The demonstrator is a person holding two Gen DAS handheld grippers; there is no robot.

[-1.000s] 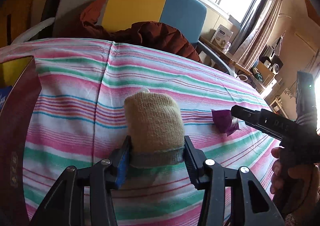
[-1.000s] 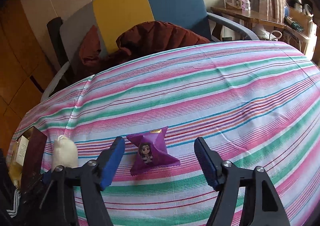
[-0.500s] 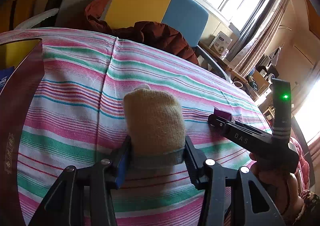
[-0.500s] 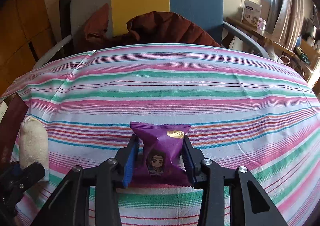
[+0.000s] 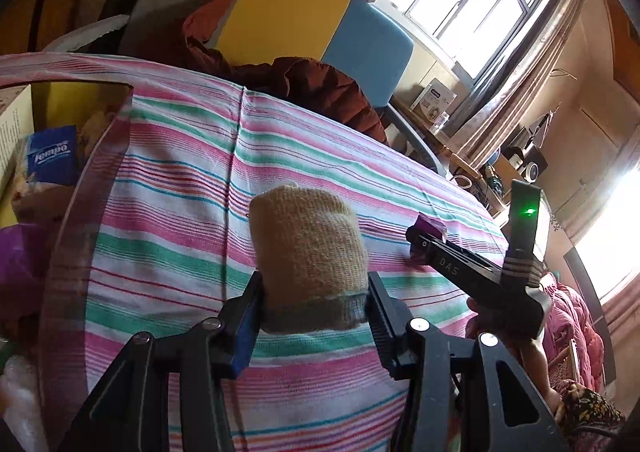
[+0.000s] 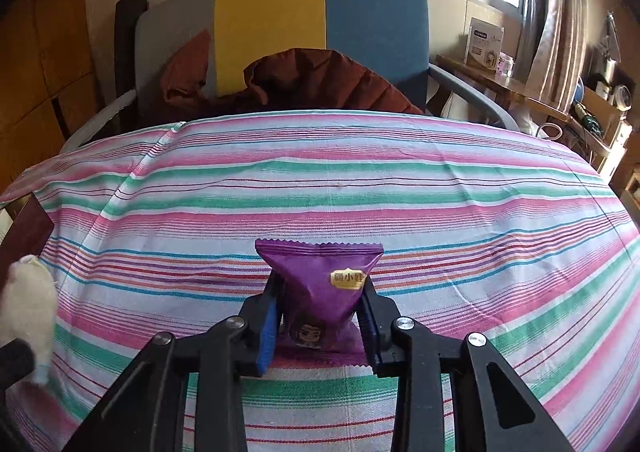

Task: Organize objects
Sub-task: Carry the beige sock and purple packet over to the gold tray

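Note:
My left gripper (image 5: 314,292) is shut on a rolled beige sock (image 5: 308,248) with a grey cuff, held just above the striped tablecloth (image 5: 180,179). A purple snack packet (image 6: 320,276) with a cartoon figure sits between the blue pads of my right gripper (image 6: 320,312), whose jaws are closing and press its sides. In the left wrist view the right gripper (image 5: 424,240) shows at the right with a corner of the purple packet (image 5: 431,225) at its tip. The sock (image 6: 28,300) appears at the left edge of the right wrist view.
An open box with a dark maroon rim (image 5: 80,187) stands at the table's left, holding a blue tissue pack (image 5: 52,157) and other items. Behind the table is a grey, yellow and blue chair (image 6: 280,19) with a brown jacket (image 6: 320,79) on it.
The right jaws closed from wide open onto the purple packet. The left gripper carried the sock a little toward the box, whose inside now shows at the left.

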